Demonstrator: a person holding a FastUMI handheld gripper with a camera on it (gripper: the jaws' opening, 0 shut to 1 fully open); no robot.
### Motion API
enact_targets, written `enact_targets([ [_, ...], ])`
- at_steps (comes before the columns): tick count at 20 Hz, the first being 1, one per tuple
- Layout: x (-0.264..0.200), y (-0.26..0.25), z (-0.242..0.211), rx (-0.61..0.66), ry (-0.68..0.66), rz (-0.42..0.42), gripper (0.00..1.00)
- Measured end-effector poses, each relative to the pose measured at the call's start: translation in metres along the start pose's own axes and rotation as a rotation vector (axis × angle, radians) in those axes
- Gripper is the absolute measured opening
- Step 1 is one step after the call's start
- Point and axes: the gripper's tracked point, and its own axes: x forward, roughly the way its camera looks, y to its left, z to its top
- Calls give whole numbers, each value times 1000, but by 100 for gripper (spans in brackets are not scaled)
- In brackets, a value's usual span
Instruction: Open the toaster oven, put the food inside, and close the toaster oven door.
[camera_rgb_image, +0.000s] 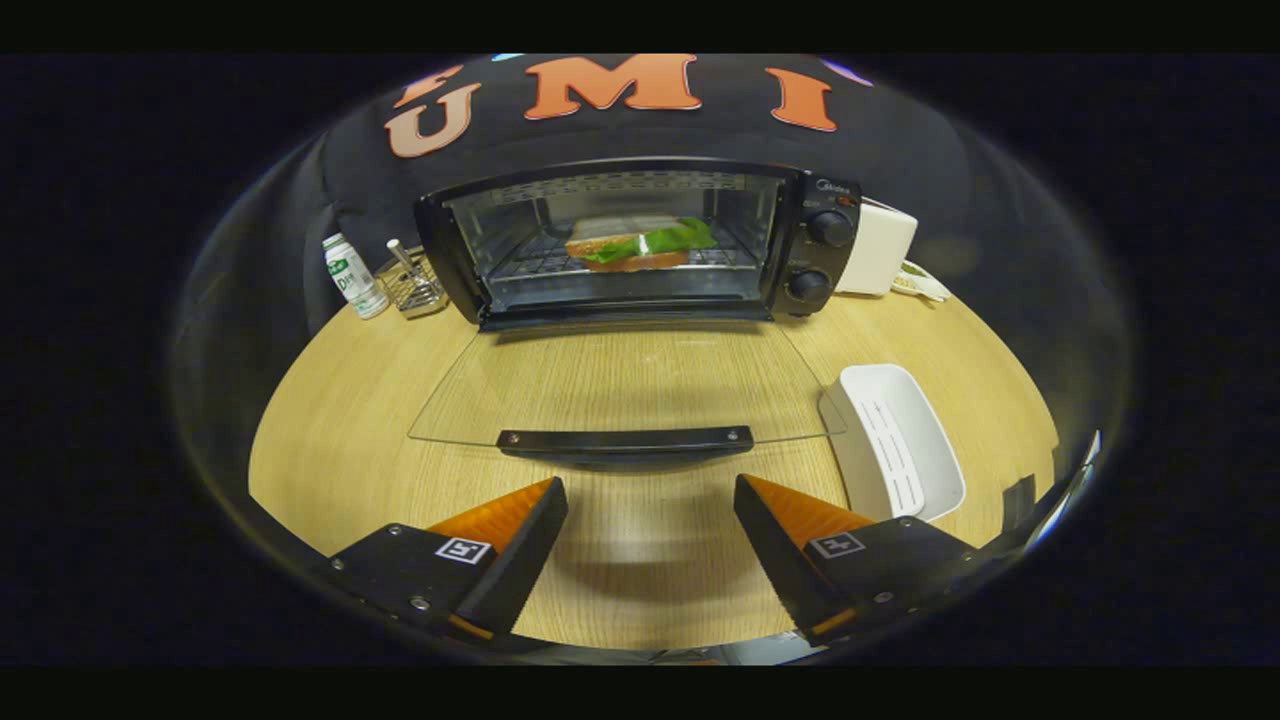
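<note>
Gripper view, one wooden table (330, 440), round-edged, light grain, bearing all items we list; item one, the gripper (650, 500), its two fingers spread wide apart with nothing between them, tips held above bare wood just near of the door handle and touching nothing; item two, the toaster oven (820, 300), black, standing at the far side of the table against the booth wall, two round knobs one above the other on its right panel; item three, the toaster oven door (620, 385), clear glass, folded fully down and lying flat toward us, wood grain showing through it; item four, the door handle (625, 441), a black bar along the door's near edge, just ahead of the fingertips; item five, the food (640, 245), a sandwich with green leaf hanging out of its side, resting on the wire rack (530, 262) inside the lit oven cavity, well beyond the fingers; item six, a white tray (900, 440), oblong and slotted, on the table right of the open door; item seven, a white bottle (354, 276) with a green label, far left of the oven; item eight, a small wire basket (412, 285) between that bottle and the oven; item nine, a white box (880, 248) touching or just beside the oven's right wall, we cannot tell which
</note>
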Motion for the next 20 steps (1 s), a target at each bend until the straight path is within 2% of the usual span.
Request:
enact_targets([
  [6,24,2,-8,-25,31,-22,100],
  [12,33,5,3,-23,12,-27,100],
  [20,6,2,69,20,-117,-20,100],
])
